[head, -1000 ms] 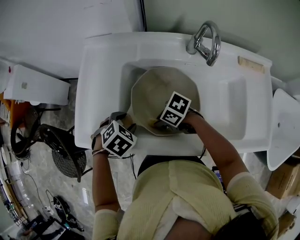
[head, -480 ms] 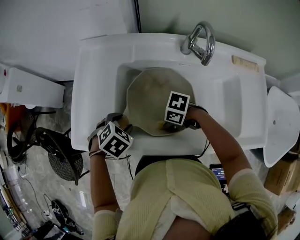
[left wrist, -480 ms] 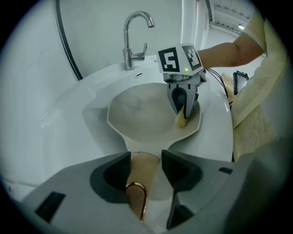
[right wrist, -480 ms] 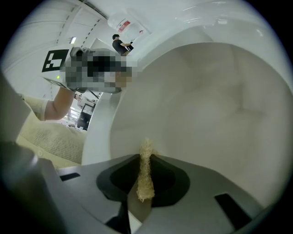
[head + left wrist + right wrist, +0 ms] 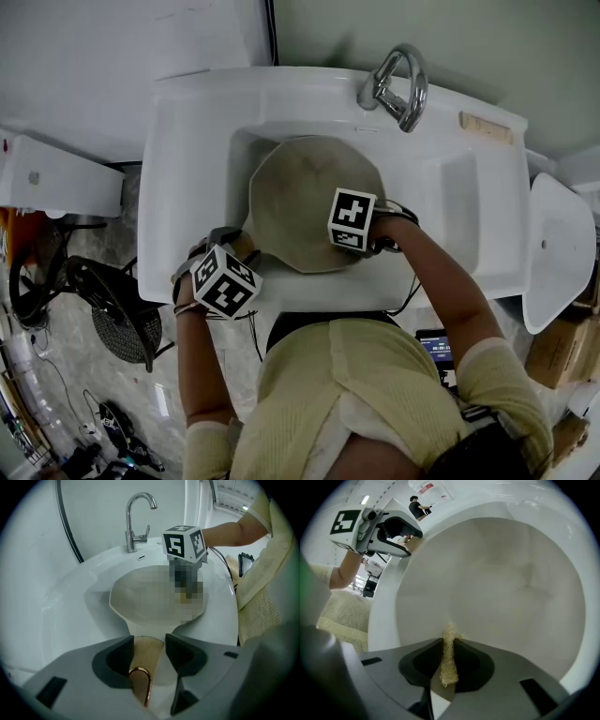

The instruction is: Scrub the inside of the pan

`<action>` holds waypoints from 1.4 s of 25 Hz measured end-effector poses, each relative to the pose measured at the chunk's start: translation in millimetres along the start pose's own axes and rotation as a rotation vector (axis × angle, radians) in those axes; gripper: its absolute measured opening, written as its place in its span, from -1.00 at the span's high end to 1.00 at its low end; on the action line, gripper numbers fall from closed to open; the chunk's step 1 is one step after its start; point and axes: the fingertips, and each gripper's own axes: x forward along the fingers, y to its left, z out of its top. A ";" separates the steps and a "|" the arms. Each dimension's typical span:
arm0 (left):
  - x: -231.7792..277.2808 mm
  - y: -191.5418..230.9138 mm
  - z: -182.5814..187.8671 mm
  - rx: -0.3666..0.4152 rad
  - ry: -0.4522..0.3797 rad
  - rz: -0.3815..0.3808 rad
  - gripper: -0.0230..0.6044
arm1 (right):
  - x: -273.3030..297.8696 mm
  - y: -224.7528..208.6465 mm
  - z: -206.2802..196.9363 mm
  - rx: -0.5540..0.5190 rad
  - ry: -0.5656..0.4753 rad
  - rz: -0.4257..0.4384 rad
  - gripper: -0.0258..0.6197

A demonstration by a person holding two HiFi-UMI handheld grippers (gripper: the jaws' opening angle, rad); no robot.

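pan (image 5: 300, 187) rim: part behind right gripper (image 5: 449, 641) | handle (image 5: 142, 660): partly under left gripper (image 5: 149, 651)

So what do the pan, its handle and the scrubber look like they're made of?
The pan looks pale beige and matte inside, possibly a ceramic coating; hard to be sure. Its handle looks like tan wood, with a coppery metal loop. The scrubber is coarse straw-coloured fibre, maybe loofah.

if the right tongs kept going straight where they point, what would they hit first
Probably the inside of the pan, just ahead; the scrub pad pinched in the right tongs would touch first.
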 end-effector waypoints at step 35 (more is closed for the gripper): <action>-0.1 0.1 -0.2 -0.012 -0.004 -0.010 0.11 | -31.6 -118.2 2.3 -0.120 0.143 -0.663 0.67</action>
